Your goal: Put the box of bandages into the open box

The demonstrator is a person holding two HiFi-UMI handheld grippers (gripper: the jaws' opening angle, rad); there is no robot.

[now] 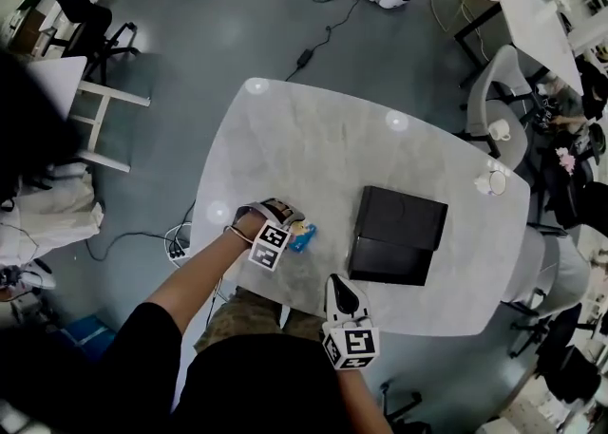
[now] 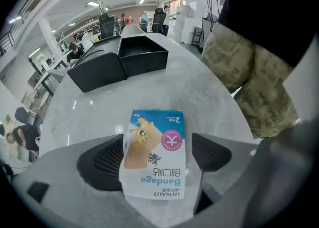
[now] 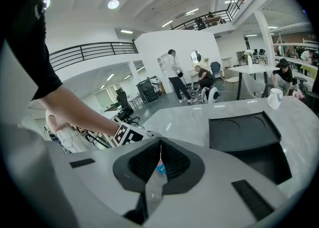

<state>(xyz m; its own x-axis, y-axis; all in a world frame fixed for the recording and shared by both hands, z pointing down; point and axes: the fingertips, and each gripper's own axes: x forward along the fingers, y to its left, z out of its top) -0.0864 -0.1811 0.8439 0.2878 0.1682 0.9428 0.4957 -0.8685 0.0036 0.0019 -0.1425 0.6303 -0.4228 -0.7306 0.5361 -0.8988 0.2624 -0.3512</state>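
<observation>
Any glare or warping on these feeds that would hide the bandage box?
Head view: bright glare spots on the table. Left gripper view: edges bend fisheye-style, yet the box of bandages reads sharp. Right gripper view: the open box looks crisp.

The head view looks steeply down on the black box point(image 1: 397, 235) from high overhead. The left gripper view faces it low across the table point(image 2: 199, 87) — the right gripper view sits nearer, the box off to its right. All three share it.
</observation>
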